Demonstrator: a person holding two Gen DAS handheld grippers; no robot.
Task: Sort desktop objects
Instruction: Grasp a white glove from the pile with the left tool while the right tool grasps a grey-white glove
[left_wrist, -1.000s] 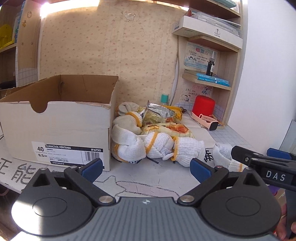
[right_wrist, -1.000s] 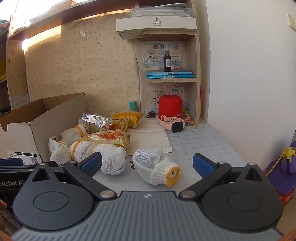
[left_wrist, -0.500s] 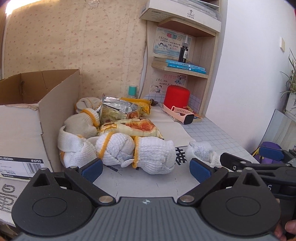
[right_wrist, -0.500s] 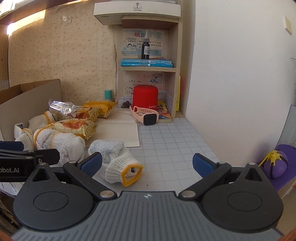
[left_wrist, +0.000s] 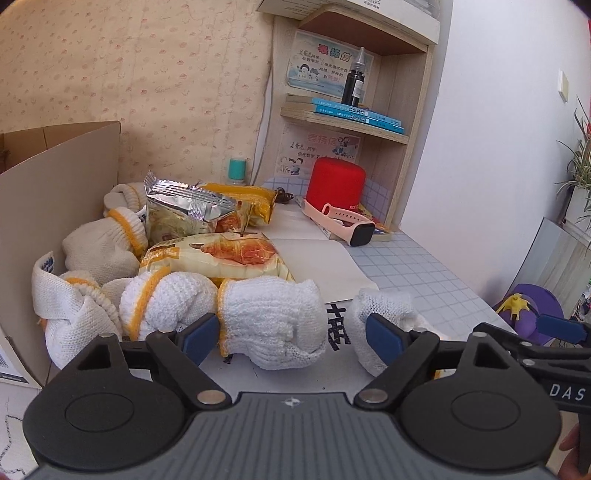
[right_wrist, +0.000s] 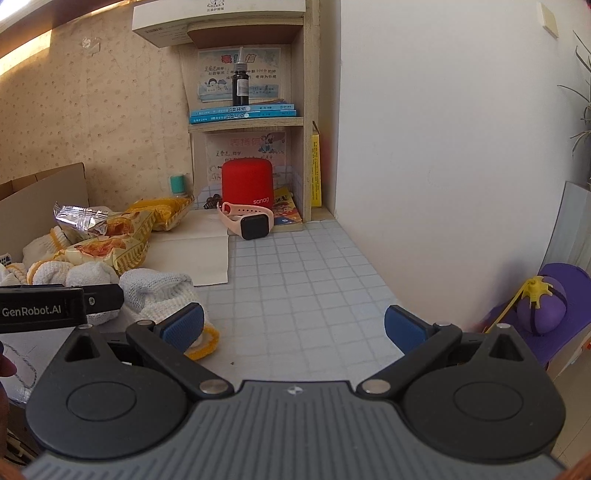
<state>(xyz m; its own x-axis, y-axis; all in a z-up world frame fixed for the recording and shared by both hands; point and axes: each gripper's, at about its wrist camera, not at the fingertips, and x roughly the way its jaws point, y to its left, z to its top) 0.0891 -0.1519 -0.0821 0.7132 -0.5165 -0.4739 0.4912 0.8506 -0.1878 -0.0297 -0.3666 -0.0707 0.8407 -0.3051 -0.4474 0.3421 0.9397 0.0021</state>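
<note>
**A:** ok so the rolled glove (left_wrist: 271, 328) closest to the camera sits at the front of the glove and snack pile, right beside the cardboard box (left_wrist: 59, 192). The left gripper (left_wrist: 291, 338) has swung over from facing the box 1 second ago, and that glove now sits between its fingers, which are spread wide and grasping nothing.

**B:** and the other 1?

**A:** The right gripper (right_wrist: 293, 325) is also released and empty. It's turned toward the bare tiled desk (right_wrist: 314, 280), so the stray glove (right_wrist: 159, 291) has slid from centre view to just by its left finger.

**B:** so the left goes first?

**A:** my guess, yeah. It looks lined up to pinch that front glove and drop it in the box.
</note>
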